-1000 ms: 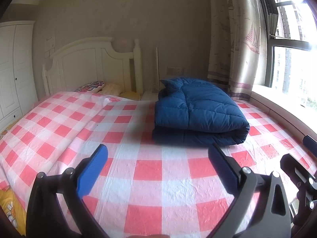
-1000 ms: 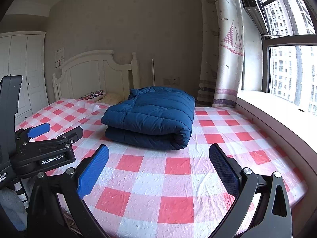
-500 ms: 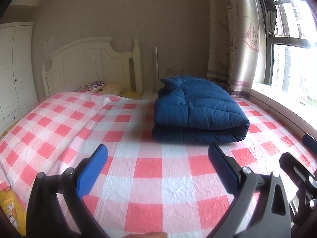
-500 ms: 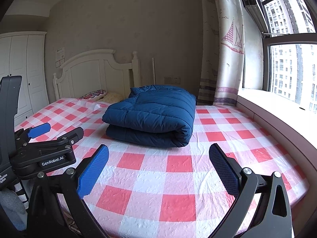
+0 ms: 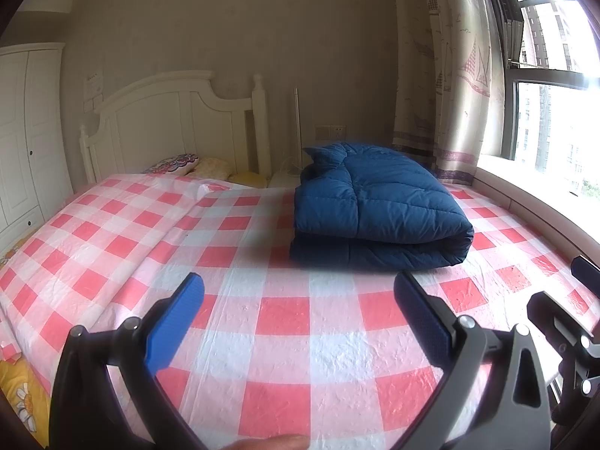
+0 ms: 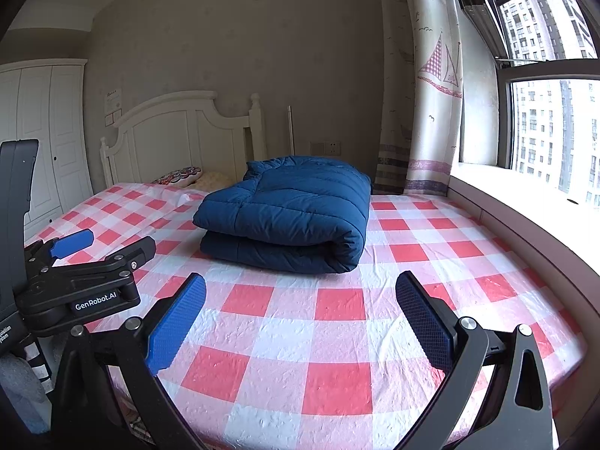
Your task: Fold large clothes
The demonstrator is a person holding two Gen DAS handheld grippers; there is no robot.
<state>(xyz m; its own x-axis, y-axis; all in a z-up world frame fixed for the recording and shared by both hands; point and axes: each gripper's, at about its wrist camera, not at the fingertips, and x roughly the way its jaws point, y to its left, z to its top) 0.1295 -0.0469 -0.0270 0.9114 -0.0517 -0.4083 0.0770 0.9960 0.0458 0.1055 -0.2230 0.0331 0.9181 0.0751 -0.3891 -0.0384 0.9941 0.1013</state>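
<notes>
A large dark blue padded garment (image 5: 378, 202) lies folded into a thick bundle on the red-and-white checked bed cover (image 5: 285, 337), toward the window side. In the right wrist view the blue bundle (image 6: 288, 213) sits mid-bed. My left gripper (image 5: 299, 281) is open over the foot of the bed, well short of the bundle, with nothing between its blue pads. My right gripper (image 6: 300, 281) is open and empty too, also short of the bundle. The left gripper (image 6: 118, 242) shows at the left of the right wrist view, and the right gripper (image 5: 562, 288) at the right edge of the left wrist view.
A white headboard (image 5: 168, 127) and pillows (image 5: 180, 161) stand at the far end. A white wardrobe (image 5: 26, 131) lines the left wall. A curtain (image 6: 431, 93) and a window ledge (image 6: 525, 206) run along the right side. A person's fingertip (image 5: 273, 440) shows at the bottom edge.
Both views have shifted only slightly, as if the grippers drifted a little back from the bed. The blue bundle has not moved, and both grippers stay open.
</notes>
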